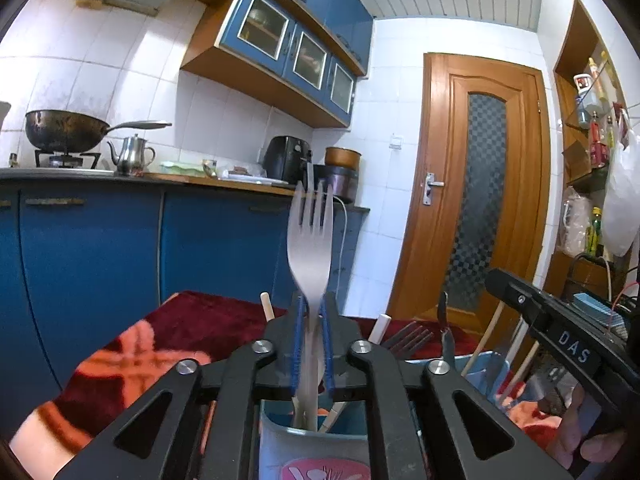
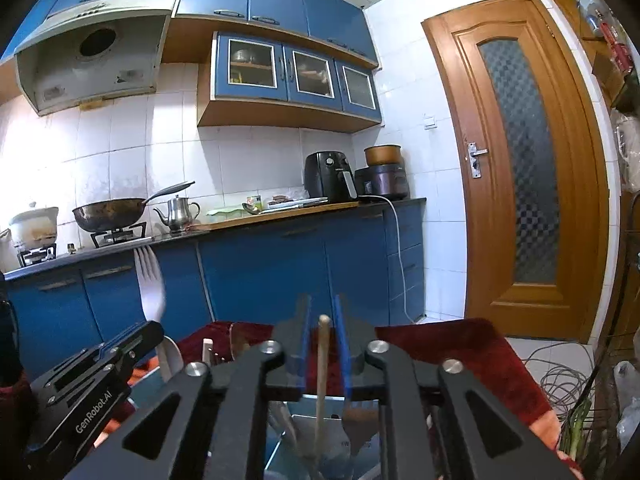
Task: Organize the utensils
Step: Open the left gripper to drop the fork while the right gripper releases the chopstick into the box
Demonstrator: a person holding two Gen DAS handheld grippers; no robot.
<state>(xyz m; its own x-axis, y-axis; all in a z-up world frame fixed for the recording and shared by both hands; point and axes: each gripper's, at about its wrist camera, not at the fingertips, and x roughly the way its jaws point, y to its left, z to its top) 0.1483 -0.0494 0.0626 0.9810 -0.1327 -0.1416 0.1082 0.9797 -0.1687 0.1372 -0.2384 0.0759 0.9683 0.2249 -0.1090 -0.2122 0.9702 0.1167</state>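
My left gripper [image 1: 312, 312] is shut on a silver fork [image 1: 310, 248], held upright with tines up, its handle reaching down into a blue-grey utensil holder [image 1: 280, 440]. The fork [image 2: 149, 284] and left gripper [image 2: 132, 340] also show in the right wrist view. My right gripper [image 2: 322, 320] stands around a wooden stick-like handle [image 2: 323, 364] that rises between the blue pads [image 2: 305, 340]; a small gap shows on each side. Below it is a blue holder [image 2: 288, 440] with a dark fork [image 2: 360, 420]. The right gripper [image 1: 560, 340] shows in the left wrist view.
A second blue holder [image 1: 492, 364] holds wooden handles, a dark fork [image 1: 408, 338] and tongs. Both stand on a table with a red patterned cloth [image 1: 160, 344]. Behind are blue kitchen cabinets [image 1: 100, 260], a wok [image 1: 64, 128], a kettle [image 1: 132, 154], and a wooden door [image 1: 476, 200].
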